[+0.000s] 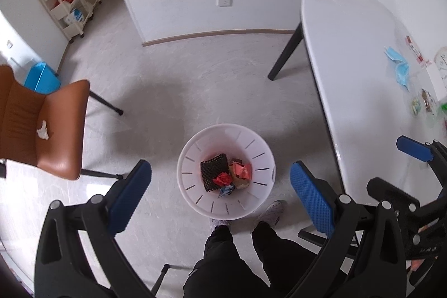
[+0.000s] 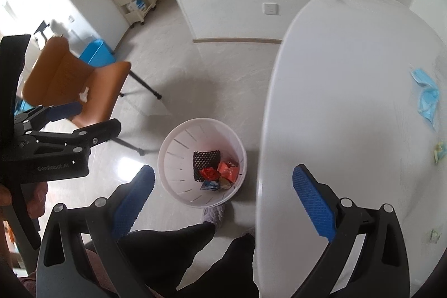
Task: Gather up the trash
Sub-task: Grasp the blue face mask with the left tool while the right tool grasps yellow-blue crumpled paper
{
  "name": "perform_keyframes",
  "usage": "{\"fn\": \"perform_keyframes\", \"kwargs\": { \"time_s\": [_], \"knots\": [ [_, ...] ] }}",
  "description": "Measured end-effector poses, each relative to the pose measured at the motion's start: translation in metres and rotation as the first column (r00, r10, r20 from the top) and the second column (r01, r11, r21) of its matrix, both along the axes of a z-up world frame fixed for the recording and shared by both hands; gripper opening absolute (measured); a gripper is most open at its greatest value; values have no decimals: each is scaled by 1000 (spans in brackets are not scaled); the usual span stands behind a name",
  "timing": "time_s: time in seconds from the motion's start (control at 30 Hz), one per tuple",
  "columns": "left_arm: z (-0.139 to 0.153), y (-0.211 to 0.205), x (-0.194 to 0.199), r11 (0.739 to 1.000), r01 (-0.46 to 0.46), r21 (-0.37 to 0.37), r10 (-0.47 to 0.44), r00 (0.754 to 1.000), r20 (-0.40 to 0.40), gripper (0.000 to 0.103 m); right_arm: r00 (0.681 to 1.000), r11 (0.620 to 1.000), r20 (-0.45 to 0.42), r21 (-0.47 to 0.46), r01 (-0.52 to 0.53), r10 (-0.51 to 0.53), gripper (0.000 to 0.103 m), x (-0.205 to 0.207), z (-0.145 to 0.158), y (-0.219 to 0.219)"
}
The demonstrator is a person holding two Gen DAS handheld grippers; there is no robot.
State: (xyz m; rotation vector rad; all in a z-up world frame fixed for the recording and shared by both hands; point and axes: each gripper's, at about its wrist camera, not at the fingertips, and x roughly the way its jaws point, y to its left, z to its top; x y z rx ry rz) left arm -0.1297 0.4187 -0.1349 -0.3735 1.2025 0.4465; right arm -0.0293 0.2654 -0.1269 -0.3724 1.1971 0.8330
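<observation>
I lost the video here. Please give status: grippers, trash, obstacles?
Left gripper open, empty. Right gripper open, empty. White slotted plastic bin on floor holds wrappers. Crumpled blue face mask on white table. Nothing blocking.

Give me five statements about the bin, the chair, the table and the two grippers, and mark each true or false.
1. The white bin stands on the floor with trash inside. True.
2. The brown chair has nothing on its seat. False: a crumpled white tissue lies on it.
3. The right gripper holds a wrapper. False: its jaws are open, with nothing between them.
4. A blue face mask lies on the white table. True.
5. The left gripper is shut. False: it is open.
</observation>
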Motion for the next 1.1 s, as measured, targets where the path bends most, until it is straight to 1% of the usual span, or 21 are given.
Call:
{"fn": "perform_keyframes", "kwargs": {
  "time_s": [0.07,0.23,0.4,0.5,0.53,0.6,0.73,0.8,0.83,0.9,1.0,1.07,1.1],
  "knots": [
    [4,-8,8,1000,25,2,-25,1000,4,95,999,999,6,6,37,-37,100,6,3,-13],
    [13,-33,32,996,91,0,-91,995,26,95,990,990,25,24,141,-141,100,23,14,-52],
    [22,-65,62,985,174,1,-173,983,51,95,961,962,43,33,270,-272,100,45,19,-109],
    [28,-90,86,972,236,14,-237,969,66,95,933,934,54,24,356,-357,100,60,17,-150],
    [30,-101,96,965,262,20,-263,962,73,95,925,926,56,22,376,-377,100,63,16,-159],
    [33,-117,110,953,300,27,-301,950,82,95,899,901,61,15,434,-434,100,74,14,-188],
    [38,-156,151,923,383,42,-385,918,93,95,849,852,64,15,524,-524,100,92,11,-235],
    [41,-173,169,908,417,41,-419,902,105,95,830,832,66,16,554,-554,100,100,11,-253],
    [42,-186,184,898,438,38,-439,891,111,95,818,820,65,16,572,-572,100,105,10,-264],
    [42,-202,203,887,460,35,-461,879,119,95,801,803,60,17,596,-595,100,111,8,-282],
    [39,-234,238,859,508,56,-511,850,131,95,774,774,30,13,633,-633,100,121,2,-309],
    [35,-258,269,826,559,68,-563,813,150,95,760,760,12,19,650,-650,100,129,0,-322],
    [34,-263,278,817,572,74,-576,802,156,95,754,754,9,16,656,-657,100,134,-1,-328]
  ]
}}
